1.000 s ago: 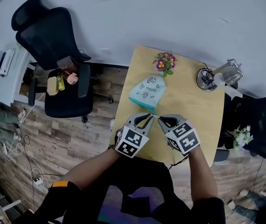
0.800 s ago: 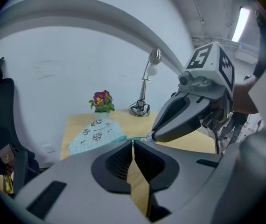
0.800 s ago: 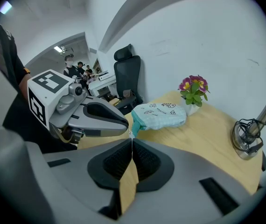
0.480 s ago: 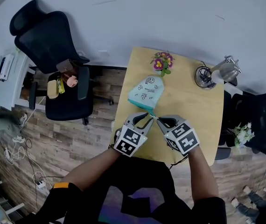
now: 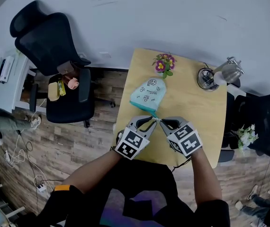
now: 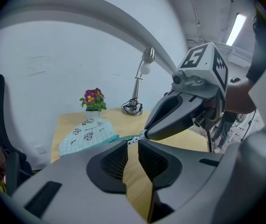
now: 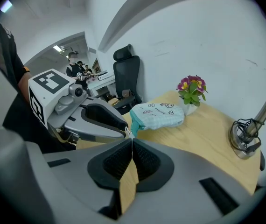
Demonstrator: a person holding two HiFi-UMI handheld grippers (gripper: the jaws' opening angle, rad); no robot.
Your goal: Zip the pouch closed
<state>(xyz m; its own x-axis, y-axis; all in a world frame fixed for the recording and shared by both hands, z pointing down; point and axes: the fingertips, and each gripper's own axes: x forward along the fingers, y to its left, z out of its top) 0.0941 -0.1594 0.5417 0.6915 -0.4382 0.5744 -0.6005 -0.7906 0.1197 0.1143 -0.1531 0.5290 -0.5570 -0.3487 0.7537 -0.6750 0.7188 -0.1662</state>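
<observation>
A mint checked pouch (image 5: 149,94) with small prints lies flat on the wooden table (image 5: 196,112), its teal zip edge toward me. My left gripper (image 5: 154,118) and right gripper (image 5: 159,119) are both shut, tip to tip, at the pouch's near corner. In the left gripper view the pouch (image 6: 88,130) lies ahead, and a small white zipper pull (image 6: 132,142) shows just at my left gripper (image 6: 132,143), with the right gripper (image 6: 144,134) touching from the right. In the right gripper view the pouch (image 7: 158,115) sits just beyond my right gripper (image 7: 132,138). The exact grip is hidden by the jaws.
A potted flower (image 5: 164,64) stands just behind the pouch. A desk lamp (image 5: 215,77) with a coiled cable is at the table's far right corner. A black office chair (image 5: 54,56) is off the table's left edge, another chair (image 5: 258,122) on the right.
The grippers and pouch hold the same pose at the near corner; only the head view has shifted slightly.
</observation>
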